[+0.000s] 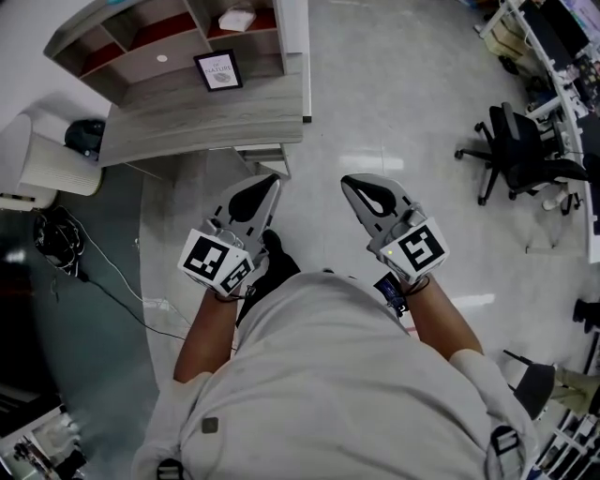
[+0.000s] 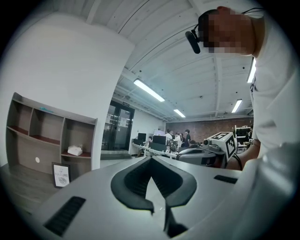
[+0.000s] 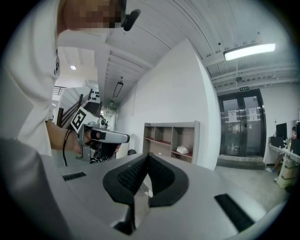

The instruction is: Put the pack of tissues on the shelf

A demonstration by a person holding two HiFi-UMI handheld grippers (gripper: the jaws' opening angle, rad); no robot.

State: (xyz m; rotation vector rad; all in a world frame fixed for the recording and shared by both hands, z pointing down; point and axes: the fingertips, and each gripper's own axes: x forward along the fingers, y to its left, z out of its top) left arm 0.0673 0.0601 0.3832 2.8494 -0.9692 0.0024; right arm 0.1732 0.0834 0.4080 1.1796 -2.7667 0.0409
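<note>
Polished office floor lies beneath the left gripper (image 1: pixel 270 180) and right gripper (image 1: pixel 349 180), held side by side, each with jaws pressed together on nothing. Well apart from both, the pack of tissues (image 1: pixel 236 19) sits in a right-hand compartment of the shelf (image 1: pixel 150 61) on a grey desk (image 1: pixel 202 122).

Shelf (image 1: pixel 94 23) stands along desk (image 1: pixel 197 122) back edge. Pack of tissues (image 1: pixel 236 19) in shelf's right-hand column. Framed sign (image 1: pixel 217 70) on desk, just before shelf.
</note>
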